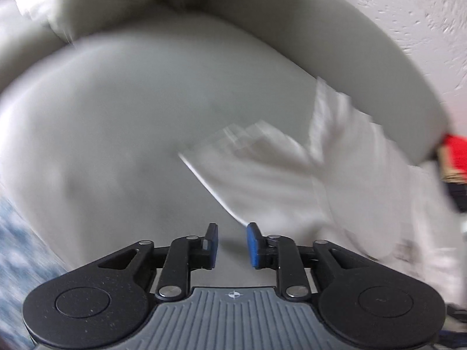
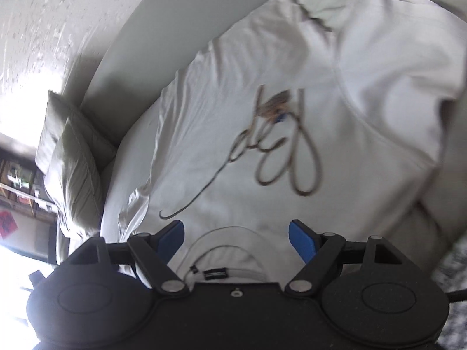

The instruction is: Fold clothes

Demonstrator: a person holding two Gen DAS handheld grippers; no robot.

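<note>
White shirt (image 2: 262, 134) lay spread print-up on the bed (image 1: 122, 122), collar toward the right gripper (image 2: 236, 239), jaws wide and empty above it; left gripper (image 1: 232, 242), jaws narrow, empty, hung off the shirt's edge.

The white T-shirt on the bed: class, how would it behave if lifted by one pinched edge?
The white T-shirt lies creased and draped, so it would probably hang limp. It looks like thin cloth, so likely light. Neither open gripper holds it.
</note>
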